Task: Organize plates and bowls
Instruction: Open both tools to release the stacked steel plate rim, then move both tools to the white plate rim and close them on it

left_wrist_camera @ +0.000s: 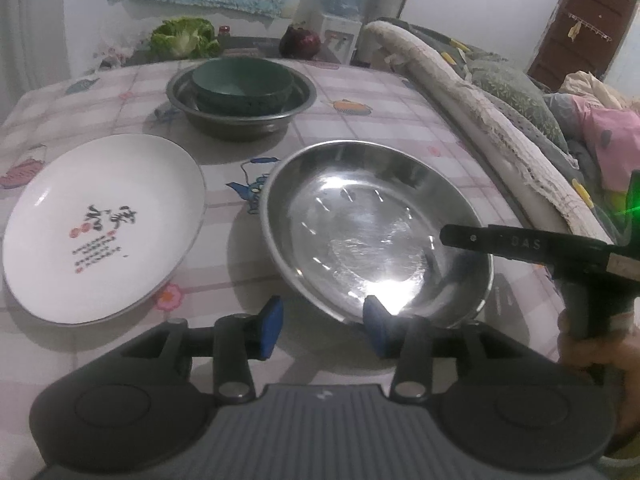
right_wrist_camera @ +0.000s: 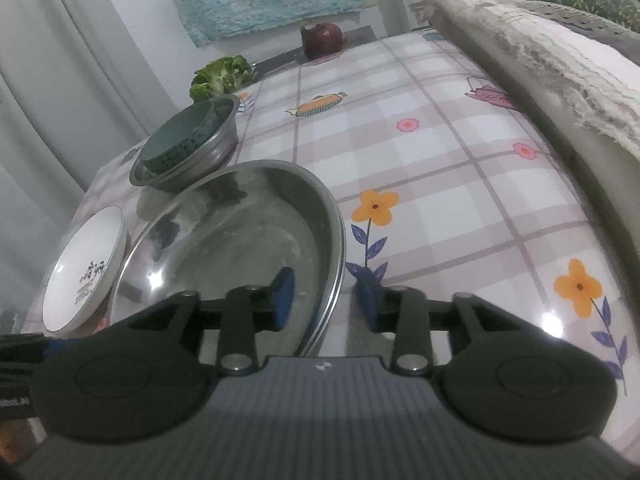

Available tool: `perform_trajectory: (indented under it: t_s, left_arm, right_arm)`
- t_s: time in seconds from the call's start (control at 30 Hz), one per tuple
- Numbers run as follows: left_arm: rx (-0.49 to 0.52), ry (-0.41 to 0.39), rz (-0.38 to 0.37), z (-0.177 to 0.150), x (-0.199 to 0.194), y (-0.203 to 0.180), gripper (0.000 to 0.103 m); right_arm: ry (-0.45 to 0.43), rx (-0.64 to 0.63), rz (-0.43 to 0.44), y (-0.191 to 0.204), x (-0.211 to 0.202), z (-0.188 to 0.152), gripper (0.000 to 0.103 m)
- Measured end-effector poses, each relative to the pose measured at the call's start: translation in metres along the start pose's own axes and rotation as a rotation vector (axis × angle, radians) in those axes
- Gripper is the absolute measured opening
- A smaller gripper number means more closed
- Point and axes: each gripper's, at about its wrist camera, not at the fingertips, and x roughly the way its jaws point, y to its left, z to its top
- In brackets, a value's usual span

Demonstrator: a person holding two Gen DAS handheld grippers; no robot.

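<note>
Steel plate (right_wrist_camera: 240,248) lies on the table (right_wrist_camera: 440,184), its rim between the spread right gripper (right_wrist_camera: 326,298) pads, unpinched, and just ahead of the spread left gripper (left_wrist_camera: 322,326); both should retreat level without nudging it.

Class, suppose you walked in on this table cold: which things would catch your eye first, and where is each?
Probably the shiny steel plate near the table's front, both grippers' blue pads straddling its rim without pressing it. To its left lies a white plate with printed writing. Behind them, a green bowl sits nested inside a steel bowl.
</note>
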Motion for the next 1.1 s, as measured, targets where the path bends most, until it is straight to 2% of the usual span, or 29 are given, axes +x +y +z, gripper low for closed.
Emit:
perform_trajectory:
  t_s: [0.1,0.3,0.53,0.63,0.83,1.1]
  left_arm:
    - [-0.003,-0.003,0.014,-0.003,-0.007,0.005,0.047]
    - [-0.023,-0.034,0.044,-0.007,-0.027,0.02,0.058]
    - [-0.06,-0.098,0.113,-0.008,-0.053,0.045,0.074]
    - [-0.075,-0.128,0.139,-0.007,-0.062,0.057,0.076]
    - [-0.101,-0.17,0.18,-0.006,-0.07,0.083,0.08]
    - [-0.139,-0.192,0.256,-0.004,-0.067,0.119,0.08]
  right_arm:
    - [-0.006,0.008,-0.01,0.0,-0.006,-0.004,0.047]
    - [-0.022,0.026,-0.029,-0.002,-0.021,-0.008,0.055]
    - [-0.077,-0.011,-0.043,0.008,-0.045,-0.002,0.058]
    - [-0.091,-0.034,-0.03,0.018,-0.053,0.003,0.058]
    - [-0.075,-0.101,0.039,0.056,-0.05,0.011,0.058]
    - [-0.034,-0.221,0.144,0.126,-0.014,0.023,0.058]
